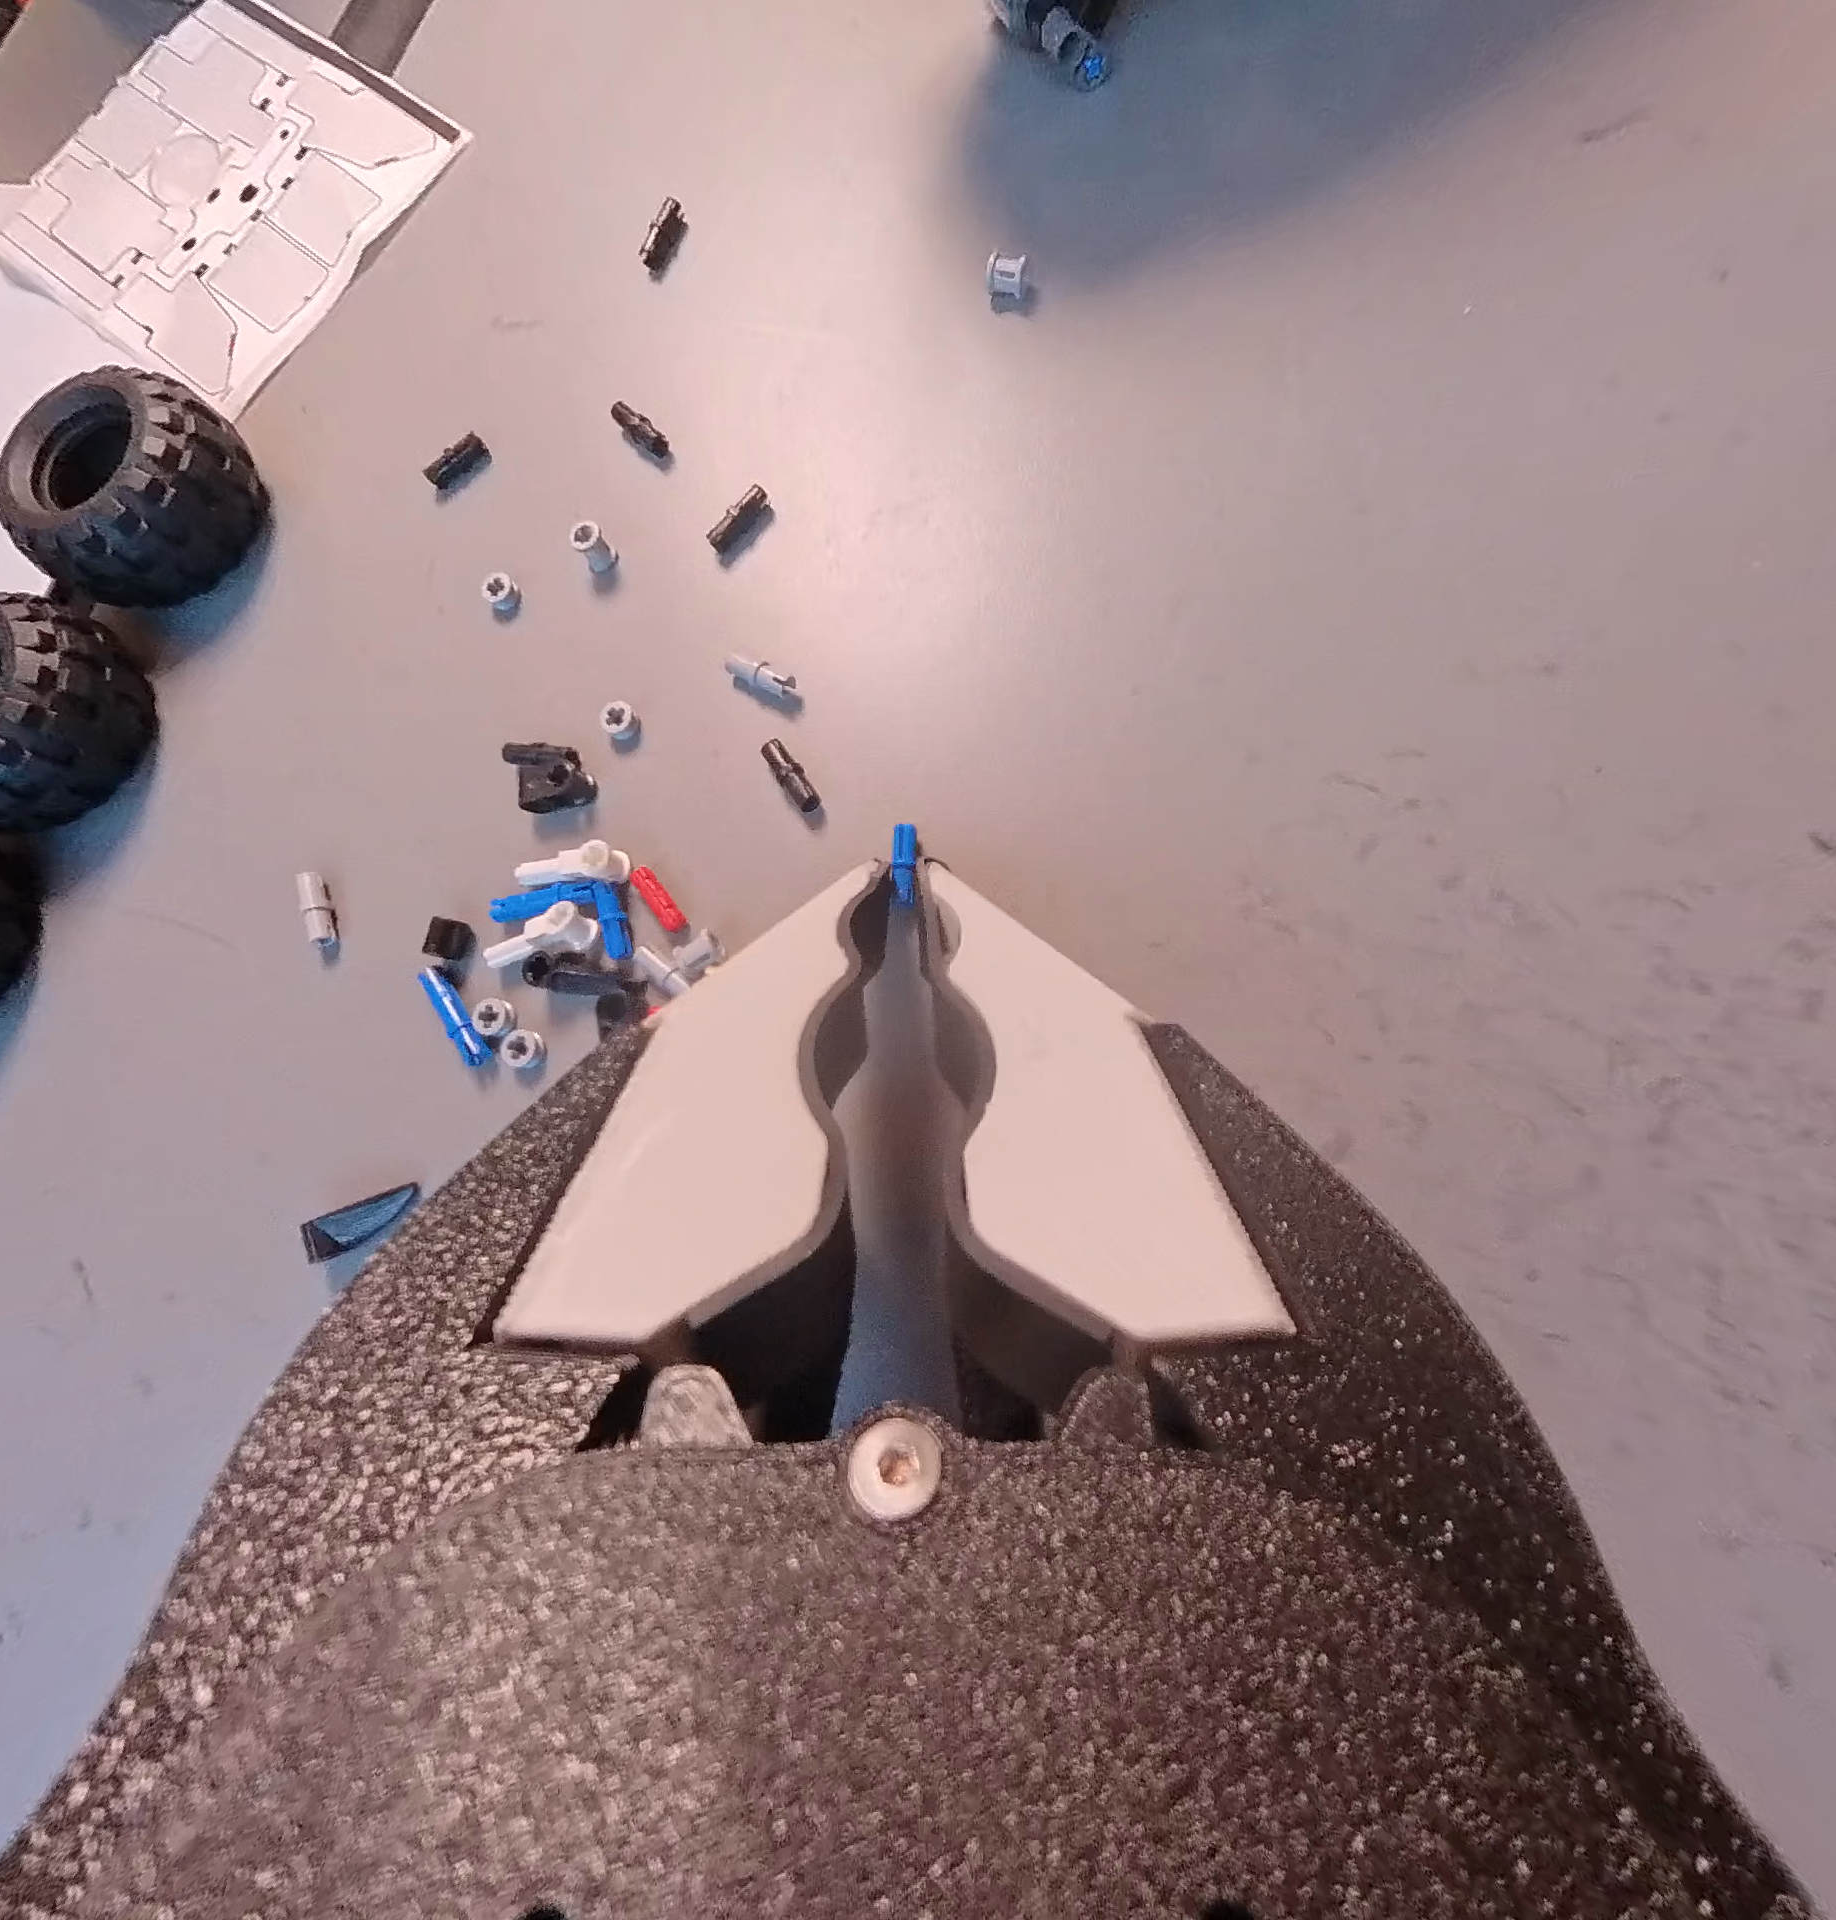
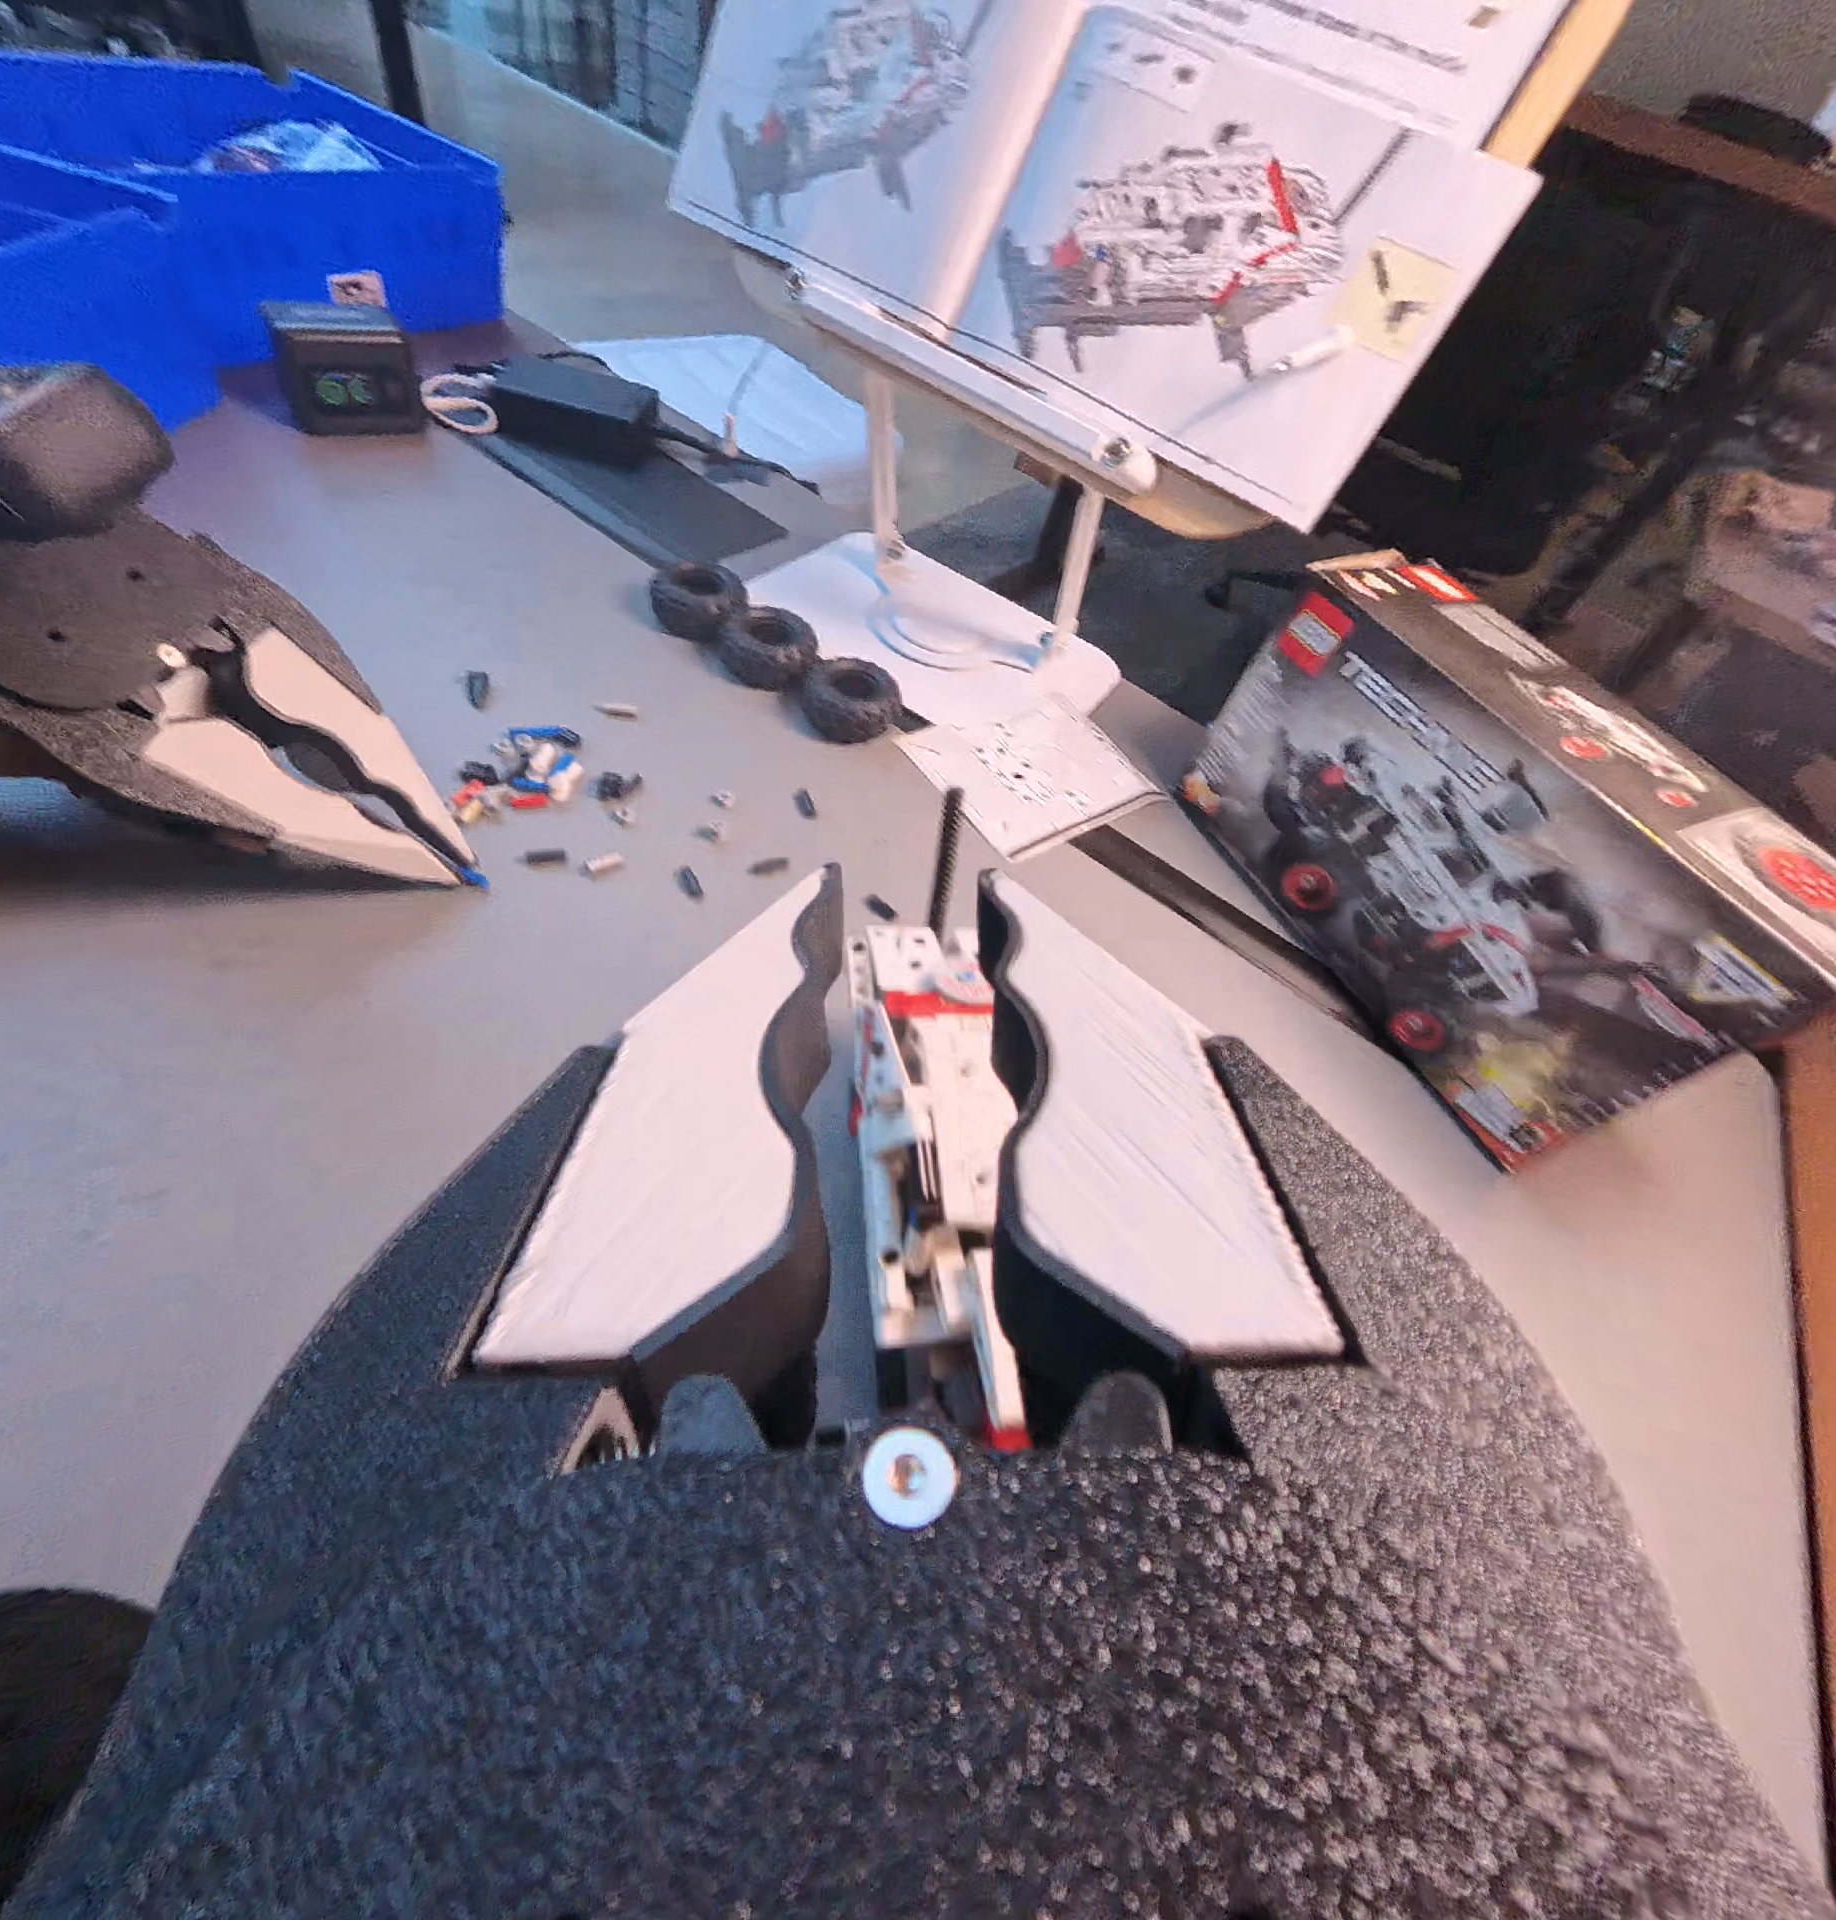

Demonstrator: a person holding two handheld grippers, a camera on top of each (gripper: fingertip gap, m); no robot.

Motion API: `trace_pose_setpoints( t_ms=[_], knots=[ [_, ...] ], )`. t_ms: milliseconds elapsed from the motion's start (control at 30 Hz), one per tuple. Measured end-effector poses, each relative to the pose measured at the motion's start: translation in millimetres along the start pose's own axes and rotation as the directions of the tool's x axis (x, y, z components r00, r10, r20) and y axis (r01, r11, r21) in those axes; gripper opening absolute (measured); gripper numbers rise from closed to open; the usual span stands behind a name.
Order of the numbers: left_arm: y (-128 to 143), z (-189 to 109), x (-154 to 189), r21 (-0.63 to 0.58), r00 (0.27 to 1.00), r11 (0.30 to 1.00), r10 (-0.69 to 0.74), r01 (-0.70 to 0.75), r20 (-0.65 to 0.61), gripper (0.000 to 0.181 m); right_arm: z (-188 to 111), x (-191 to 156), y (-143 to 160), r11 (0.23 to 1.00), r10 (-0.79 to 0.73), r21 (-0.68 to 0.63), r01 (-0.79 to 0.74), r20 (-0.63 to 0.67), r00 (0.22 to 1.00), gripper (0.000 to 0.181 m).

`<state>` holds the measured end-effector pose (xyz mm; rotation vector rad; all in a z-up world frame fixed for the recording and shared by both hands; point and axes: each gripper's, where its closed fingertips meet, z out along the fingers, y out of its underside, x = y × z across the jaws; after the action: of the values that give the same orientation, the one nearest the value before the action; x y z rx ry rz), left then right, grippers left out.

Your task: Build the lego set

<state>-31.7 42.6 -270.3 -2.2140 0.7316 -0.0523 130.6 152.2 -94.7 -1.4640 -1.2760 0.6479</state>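
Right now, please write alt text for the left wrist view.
The left gripper pinches a small blue plastic pin above a grey table. Left of it lie scattered small pins and black rubber tyres.

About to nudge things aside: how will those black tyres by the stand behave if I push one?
The black tyres look round and knobbly, so one would probably roll if tipped onto its tread. They appear to be hollow rubber, likely light and squashy. Lying close together, a pushed one may bump its neighbour.
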Motion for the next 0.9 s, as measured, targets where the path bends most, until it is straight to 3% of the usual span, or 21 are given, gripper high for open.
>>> trace_pose_setpoints(
  t_ms=[133,300,433,533,633,700,800,833,900],
  knots=[
    [5.3,-3.3,-17.7,-0.008,0.995,0.999,-0.038,0.039,0.089,0.002,-31.8,11.8,41.6,0.997,0.030,-0.074,-0.034,-0.053,0.998,0.022],
    [5.2,-30.9,-56.3,0.090,0.943,0.976,-0.216,0.200,0.254,0.014,-33.9,-9.2,72.4,0.992,0.080,-0.098,-0.082,-0.022,0.997,0.020],
    [-7.8,-58.1,-66.7,0.230,0.904,0.924,-0.358,0.306,0.234,0.027,3.5,-64.0,82.7,0.984,0.120,-0.149,-0.102,0.114,0.986,0.018],
    [-23.6,-79.9,-60.0,0.317,0.897,0.887,-0.404,0.336,0.181,0.031,50.3,-84.2,98.2,0.958,0.137,-0.265,-0.113,0.074,0.988,0.022],
    [-30.9,-100.0,-44.2,0.349,0.903,0.872,-0.409,0.343,0.134,0.032,92.2,-81.7,108.8,0.935,0.120,-0.337,-0.114,-0.005,0.993,0.022],
    [-19.8,-112.7,-38.1,0.323,0.902,0.886,-0.400,0.334,0.164,0.034,109.8,-72.9,118.2,0.912,0.091,-0.396,-0.105,-0.053,0.994,0.023],
    [29.9,-124.8,-34.5,0.157,0.883,0.914,-0.403,0.374,0.240,0.033,120.3,-69.4,127.9,0.881,0.116,-0.455,-0.130,-0.058,0.992,0.021],
    [47.9,-126.0,-28.8,0.091,0.874,0.905,-0.426,0.416,0.233,0.039,121.2,-66.6,127.4,0.879,0.120,-0.456,-0.138,-0.069,0.990,0.015],
    [67.7,-131.7,-20.5,0.074,0.847,0.876,-0.481,0.477,0.227,0.039,123.2,-62.0,130.3,0.873,0.106,-0.470,-0.133,-0.084,0.991,0.007]
  ],
)
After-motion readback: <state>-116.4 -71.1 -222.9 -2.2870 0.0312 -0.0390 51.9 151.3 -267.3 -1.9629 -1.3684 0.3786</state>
